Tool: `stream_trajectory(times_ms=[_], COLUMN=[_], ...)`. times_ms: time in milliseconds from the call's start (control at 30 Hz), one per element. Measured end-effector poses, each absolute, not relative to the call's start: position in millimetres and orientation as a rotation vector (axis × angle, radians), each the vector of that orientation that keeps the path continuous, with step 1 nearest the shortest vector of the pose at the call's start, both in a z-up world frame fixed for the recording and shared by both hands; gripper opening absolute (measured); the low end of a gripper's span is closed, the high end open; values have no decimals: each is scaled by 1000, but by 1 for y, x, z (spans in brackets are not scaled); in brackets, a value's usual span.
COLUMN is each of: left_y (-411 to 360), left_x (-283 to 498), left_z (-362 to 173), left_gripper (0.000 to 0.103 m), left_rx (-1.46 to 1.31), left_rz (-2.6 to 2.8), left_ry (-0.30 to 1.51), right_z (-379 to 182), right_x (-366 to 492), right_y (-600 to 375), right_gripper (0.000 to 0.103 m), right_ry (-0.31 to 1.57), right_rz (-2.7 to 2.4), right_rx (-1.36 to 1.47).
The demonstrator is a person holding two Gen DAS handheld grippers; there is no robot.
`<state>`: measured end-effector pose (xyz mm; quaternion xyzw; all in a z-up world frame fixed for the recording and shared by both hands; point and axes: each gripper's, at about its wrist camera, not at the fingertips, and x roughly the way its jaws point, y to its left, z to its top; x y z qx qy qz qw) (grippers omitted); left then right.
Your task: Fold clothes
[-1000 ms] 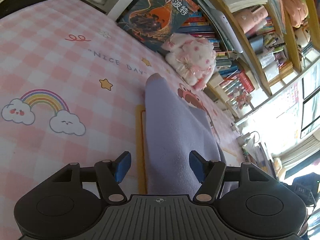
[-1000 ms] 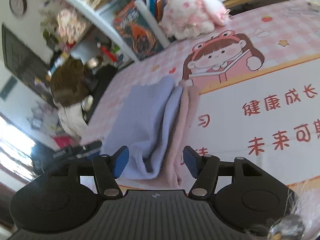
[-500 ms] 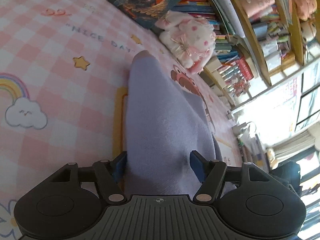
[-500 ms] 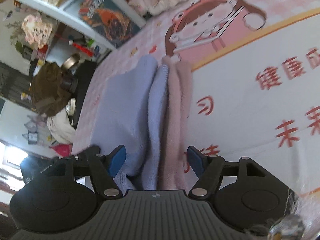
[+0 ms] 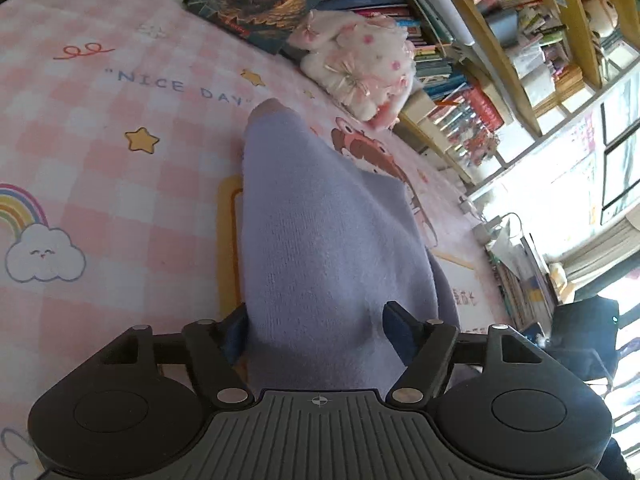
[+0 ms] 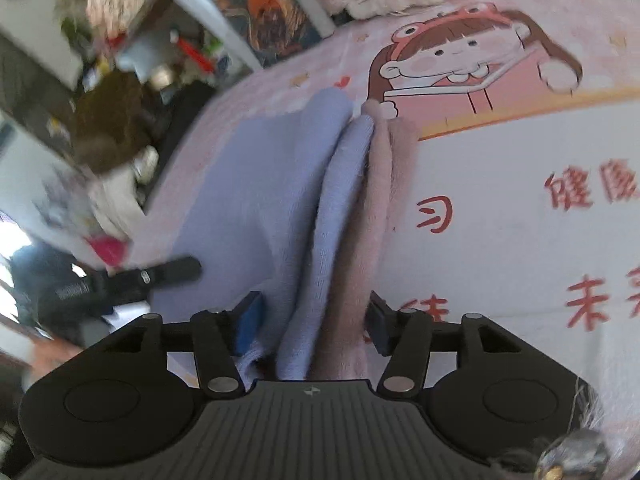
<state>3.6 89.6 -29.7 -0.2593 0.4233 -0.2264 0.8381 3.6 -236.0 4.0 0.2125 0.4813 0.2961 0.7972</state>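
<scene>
Scene: a lilac fleecy knitted garment with a dusty-pink inner layer (image 5: 320,248) lies in a long ridge on the pink checked cartoon-print bedsheet (image 5: 100,168), running away from you toward the white plush toy with pink bows (image 5: 360,64) and the crowded wooden bookshelf (image 5: 500,40).

Left gripper (image 5: 316,330): your jaws are opening, with the near end of the lilac cloth bulging up between them; the left pad is mostly hidden behind the fabric, and neither pad can be seen pressing on it.

Right gripper (image 6: 314,322): your jaws are closing around the bunched edge, lilac folds to the left, pink layer to the right; the pads stand just beside the cloth, and whether they bite yet cannot be told.

Garment's place: in the right wrist view it lies across the sheet's white panel with red characters (image 6: 520,208), its far tip near the printed cartoon girl (image 6: 460,60).

Handling, as judged: light, soft and limp; it will sag and slide on itself, not hold a crease. The fleecy pile gives the pads good friction, but the two layers may part if you pinch only one.

Where to take hold: at the near hem, both layers together, one gripper at each corner, deep enough that the edge does not slip out when lifted.

Risk: a shallow grip leaves the pink layer behind.
</scene>
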Motion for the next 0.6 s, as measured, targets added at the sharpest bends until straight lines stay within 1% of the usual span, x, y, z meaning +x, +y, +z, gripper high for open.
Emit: stream_trajectory(times_ms=[33, 100, 167, 200, 233, 300, 400, 600], left_y=[86, 79, 73, 72, 71, 67, 59, 59], left_x=[3, 0, -4, -7, -10, -17, -24, -29], left_z=[-29, -27, -25, -23, -21, -15, -9, -8], left_gripper=[71, 70, 65, 60, 57, 55, 54, 55], left_rx=[-529, -478, -431, -416, -397, -352, -292, -289], left_rz=[-478, -466, -450, -446, -446, -448, -449, -459], left_ry=[886, 867, 848, 835, 824, 805, 785, 792], right_z=[2, 3, 5, 7, 11, 20, 32, 34], right_x=[5, 3, 0, -2, -6, -15, -29, -42], right_y=[-238, -232, -226, -223, -220, -211, -195, -189], right_gripper=[52, 48, 43, 38, 36, 32, 30, 30], right_ry=[1032, 1017, 996, 982, 956, 912, 850, 815], right_rz=[639, 635, 638, 640, 643, 646, 644, 641], right_rx=[486, 476, 446, 423, 376, 270, 109, 21])
